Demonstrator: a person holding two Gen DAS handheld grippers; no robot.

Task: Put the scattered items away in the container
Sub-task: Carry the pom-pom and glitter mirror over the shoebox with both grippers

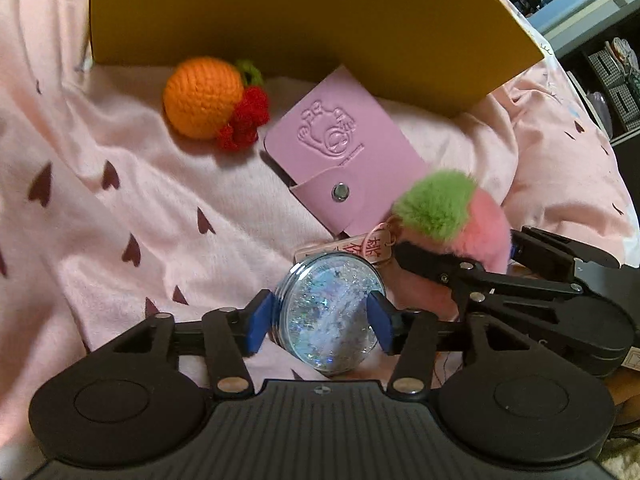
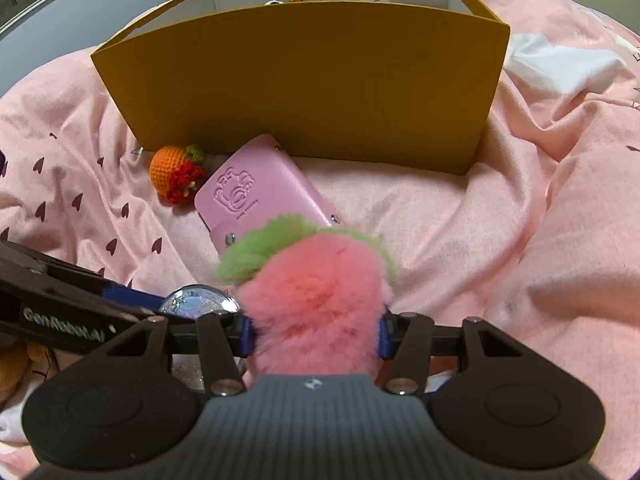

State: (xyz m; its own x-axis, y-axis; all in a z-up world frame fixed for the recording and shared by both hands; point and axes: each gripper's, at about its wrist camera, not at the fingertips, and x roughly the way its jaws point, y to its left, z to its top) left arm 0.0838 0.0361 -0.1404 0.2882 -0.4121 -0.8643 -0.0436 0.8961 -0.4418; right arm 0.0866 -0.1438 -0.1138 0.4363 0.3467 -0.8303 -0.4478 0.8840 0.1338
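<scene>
Left wrist view: the left gripper (image 1: 320,322) straddles a round glitter case (image 1: 329,316) lying on the pink blanket (image 1: 120,208); whether its blue pads press cannot be told.

Right wrist view: the right gripper (image 2: 316,334) clamps a pink-and-green fur pompom (image 2: 316,300), near the yellow box (image 2: 300,88).

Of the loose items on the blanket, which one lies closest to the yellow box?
The pink card wallet: its top corner touches the box wall. The crocheted orange sits slightly away.

Dim warm indoor light, soft shadows, fisheye-bent dark edges.
</scene>
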